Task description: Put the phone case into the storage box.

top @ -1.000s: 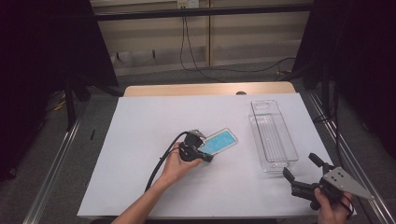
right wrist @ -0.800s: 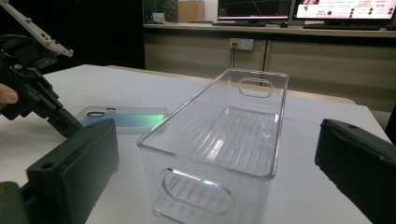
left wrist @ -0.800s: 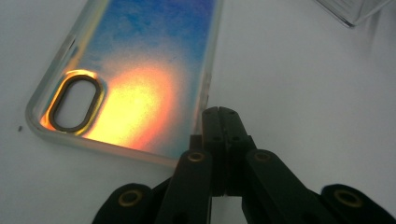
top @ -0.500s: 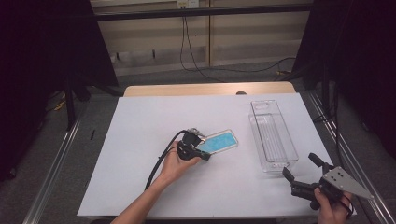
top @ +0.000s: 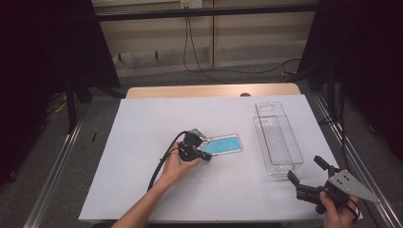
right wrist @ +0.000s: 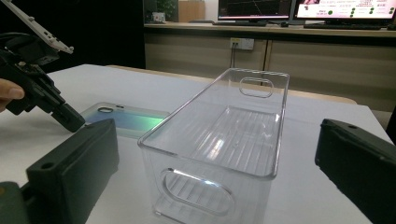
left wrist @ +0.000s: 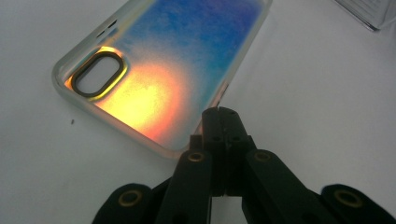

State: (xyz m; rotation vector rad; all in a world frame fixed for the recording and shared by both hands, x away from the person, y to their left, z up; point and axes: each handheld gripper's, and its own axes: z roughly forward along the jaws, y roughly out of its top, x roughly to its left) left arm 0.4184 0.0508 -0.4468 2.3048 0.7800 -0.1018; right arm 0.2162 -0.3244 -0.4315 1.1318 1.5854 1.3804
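While the phone case (top: 221, 145) lies flat on the white bench (top: 142, 123), just left of the clear bin (top: 278, 140), the left gripper (left wrist: 219, 116) is held at its near edge, fingers (left wrist: 229, 126) pressed together with nothing seen between them; the case is judged not yet lifted; the right gripper (top: 304, 175) waits near the bin's near end, fingers apart and unloaded; transfer into the bin is judged outstanding.

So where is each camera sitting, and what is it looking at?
High view: above the table, looking down; forearms, left gripper, right gripper.
Left gripper view: rides the left gripper, shut jaws at the phone case.
Right gripper view: behind open jaws, facing the clear bin.
All share the phone case.
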